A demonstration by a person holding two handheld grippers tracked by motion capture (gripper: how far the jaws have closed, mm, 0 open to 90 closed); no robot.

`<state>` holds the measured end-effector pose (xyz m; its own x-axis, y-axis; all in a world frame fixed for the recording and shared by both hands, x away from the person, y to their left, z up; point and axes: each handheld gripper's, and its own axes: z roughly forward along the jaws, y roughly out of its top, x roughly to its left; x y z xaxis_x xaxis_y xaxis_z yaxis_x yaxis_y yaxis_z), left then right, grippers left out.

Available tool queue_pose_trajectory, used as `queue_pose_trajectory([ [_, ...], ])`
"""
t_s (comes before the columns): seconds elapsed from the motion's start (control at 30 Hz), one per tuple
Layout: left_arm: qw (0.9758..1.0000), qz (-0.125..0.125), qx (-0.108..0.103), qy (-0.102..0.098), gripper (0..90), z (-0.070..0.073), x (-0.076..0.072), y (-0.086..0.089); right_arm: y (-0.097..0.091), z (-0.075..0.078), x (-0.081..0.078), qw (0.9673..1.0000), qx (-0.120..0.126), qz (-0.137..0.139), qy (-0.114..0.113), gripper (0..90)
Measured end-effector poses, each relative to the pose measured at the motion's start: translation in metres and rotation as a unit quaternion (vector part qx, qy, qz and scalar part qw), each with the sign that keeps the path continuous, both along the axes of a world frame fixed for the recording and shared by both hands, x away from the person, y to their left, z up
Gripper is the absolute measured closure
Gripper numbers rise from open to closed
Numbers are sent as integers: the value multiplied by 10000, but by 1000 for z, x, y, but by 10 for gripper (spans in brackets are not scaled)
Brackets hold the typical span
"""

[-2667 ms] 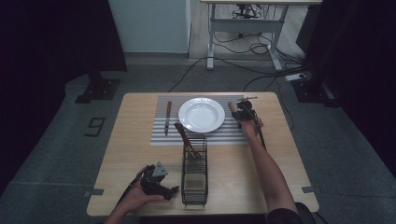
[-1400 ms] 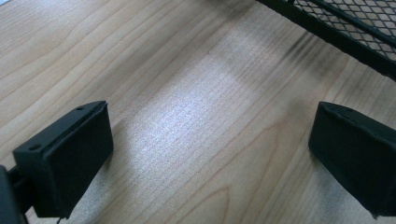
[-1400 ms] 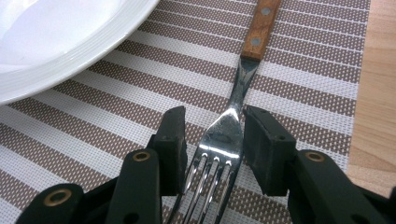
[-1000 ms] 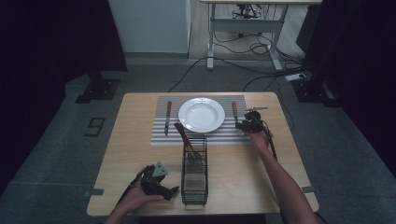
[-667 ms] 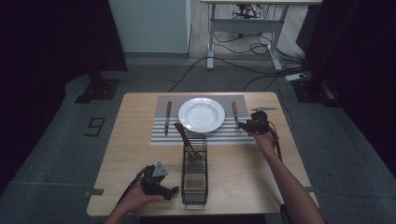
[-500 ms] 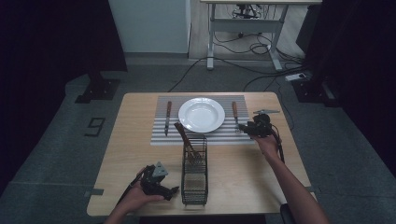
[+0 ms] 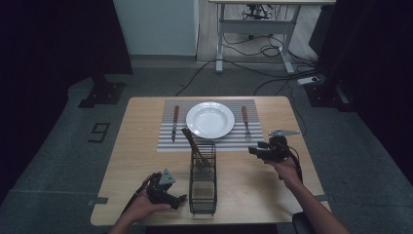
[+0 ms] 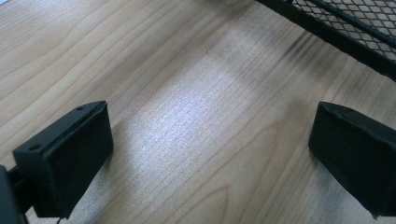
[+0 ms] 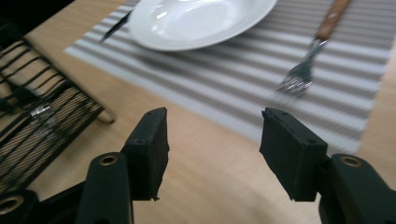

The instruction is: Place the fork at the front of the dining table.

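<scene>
- honestly, right gripper (image 7: 256,150) fingers wide open, empty, near the fork (image 9: 306,60) on the mat (image 7: 170,144); a low sweep could knock it.
- left gripper (image 7: 178,199) gaping, empty, beside the wire basket (image 7: 201,200); might snag it.

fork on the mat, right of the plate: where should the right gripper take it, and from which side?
Take the fork by its wooden handle, the end away from the person, tines pointing toward them. It lies flat on the striped mat beside the plate, so probably come straight down with the right gripper, open now, fingers either side of the handle.
</scene>
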<state>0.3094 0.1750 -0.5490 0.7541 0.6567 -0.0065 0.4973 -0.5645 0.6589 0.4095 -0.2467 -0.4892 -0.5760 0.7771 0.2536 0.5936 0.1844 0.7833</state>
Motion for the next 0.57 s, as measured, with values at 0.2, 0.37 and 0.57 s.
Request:
queue_pose_trajectory([
  [0.2, 10000, 0, 0, -1, 0, 0, 0, 0, 8, -3, -23, 9996, -86, 250, -54, 394],
  [0.37, 10000, -1, 1, -1, 0, 0, 0, 0, 12, -4, -26, 9995, -137, 278, -109, 389],
  [0.57, 10000, -1, 0, 0, 0, 0, 0, 0, 9, -2, -27, 9997, -28, 157, -168, 385],
])
